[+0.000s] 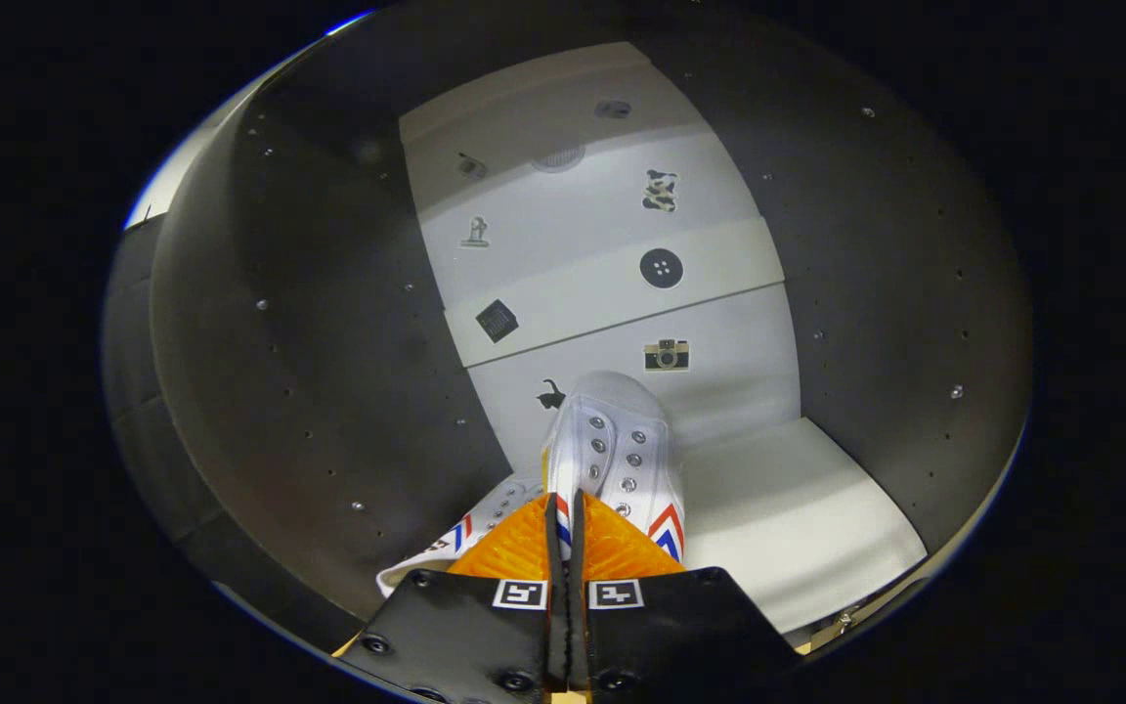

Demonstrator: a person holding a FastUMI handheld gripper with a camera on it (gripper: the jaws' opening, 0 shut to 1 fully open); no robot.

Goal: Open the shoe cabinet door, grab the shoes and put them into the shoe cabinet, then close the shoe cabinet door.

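While its two fingers pinch together on a shoe's edge, the tool (564,528) holds the white shoe (612,450) at 12 o'clock inside the shoe cabinet (309,323). A second shoe (470,533) lies at 10 o'clock. Beyond, stickers (662,268) dot the pale back panel (583,303).

Shoes (612,455) sit inside the shoe cabinet (798,508) on its shelf, just ahead of the tongs (565,528), back panel beyond.

Tongs (563,508) pointing forward, fingers (514,552) nearly together.
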